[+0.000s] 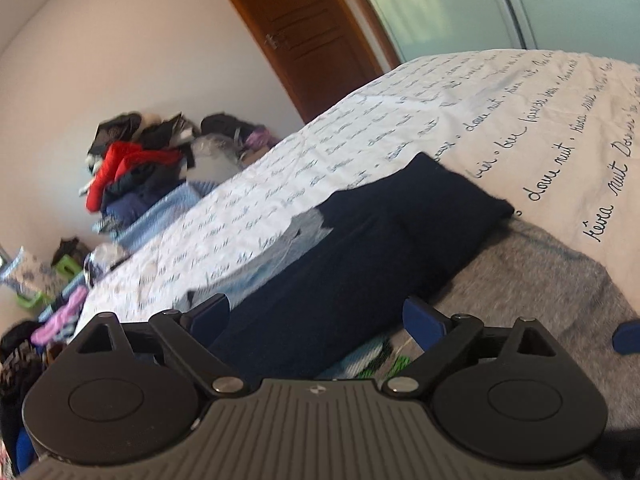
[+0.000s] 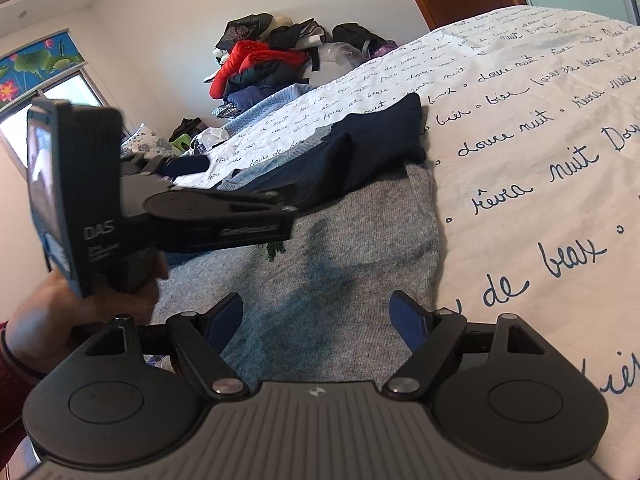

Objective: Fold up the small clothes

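A grey knitted sweater [image 2: 340, 240] lies flat on the bed, its navy sleeve [image 2: 360, 148] folded across the top with a light-blue patch beside it. In the left wrist view the navy sleeve [image 1: 380, 232] runs from between my fingers up to the grey body [image 1: 540, 288]. My left gripper [image 1: 318, 316] is open just above the sleeve, pads apart and not pressing on it. It also shows as a black tool, the left gripper [image 2: 180, 208], held by a hand [image 2: 60, 320]. My right gripper [image 2: 318, 318] is open over the grey body, holding nothing.
The white bed cover [image 2: 540, 140] with dark script spreads to the right. A pile of clothes [image 2: 260, 64] leans on the far wall, with more loose clothes [image 1: 60, 320] off the bed's left side. A wooden door [image 1: 312, 32] stands behind, and a window [image 2: 48, 92] is at left.
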A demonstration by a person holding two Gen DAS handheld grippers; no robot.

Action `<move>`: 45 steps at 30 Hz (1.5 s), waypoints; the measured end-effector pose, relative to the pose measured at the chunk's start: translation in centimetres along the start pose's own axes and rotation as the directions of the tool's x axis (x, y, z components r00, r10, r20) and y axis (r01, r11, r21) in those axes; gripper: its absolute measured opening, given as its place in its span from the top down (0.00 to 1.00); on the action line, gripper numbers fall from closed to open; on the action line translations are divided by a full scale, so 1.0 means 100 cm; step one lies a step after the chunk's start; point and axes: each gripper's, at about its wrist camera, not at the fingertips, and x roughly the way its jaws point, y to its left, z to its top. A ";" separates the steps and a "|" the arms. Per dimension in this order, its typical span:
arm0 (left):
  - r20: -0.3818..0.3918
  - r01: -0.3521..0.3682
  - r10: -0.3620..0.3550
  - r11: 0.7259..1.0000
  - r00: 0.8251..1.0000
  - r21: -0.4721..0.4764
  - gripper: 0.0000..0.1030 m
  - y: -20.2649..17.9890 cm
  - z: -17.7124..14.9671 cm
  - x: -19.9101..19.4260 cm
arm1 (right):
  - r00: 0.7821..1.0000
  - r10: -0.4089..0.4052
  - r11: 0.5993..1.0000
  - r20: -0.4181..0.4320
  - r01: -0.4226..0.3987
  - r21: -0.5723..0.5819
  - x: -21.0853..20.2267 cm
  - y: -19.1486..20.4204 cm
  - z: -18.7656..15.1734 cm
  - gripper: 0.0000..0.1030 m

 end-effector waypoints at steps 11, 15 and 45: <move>-0.063 -0.026 0.017 0.990 0.998 -0.142 0.09 0.023 -0.036 -0.043 | 1.000 0.006 0.999 0.003 -0.006 -0.048 -0.021 0.020 -0.008 0.21; -0.080 -0.035 0.019 0.978 0.997 -0.205 0.08 0.028 -0.049 -0.061 | 1.000 0.010 0.997 -0.001 -0.010 -0.080 -0.032 0.029 -0.013 0.21; -0.121 -0.080 0.035 0.913 0.992 -0.399 0.08 0.019 -0.142 -0.181 | 0.994 0.058 0.987 -0.096 -0.072 -0.146 -0.079 0.065 -0.069 0.15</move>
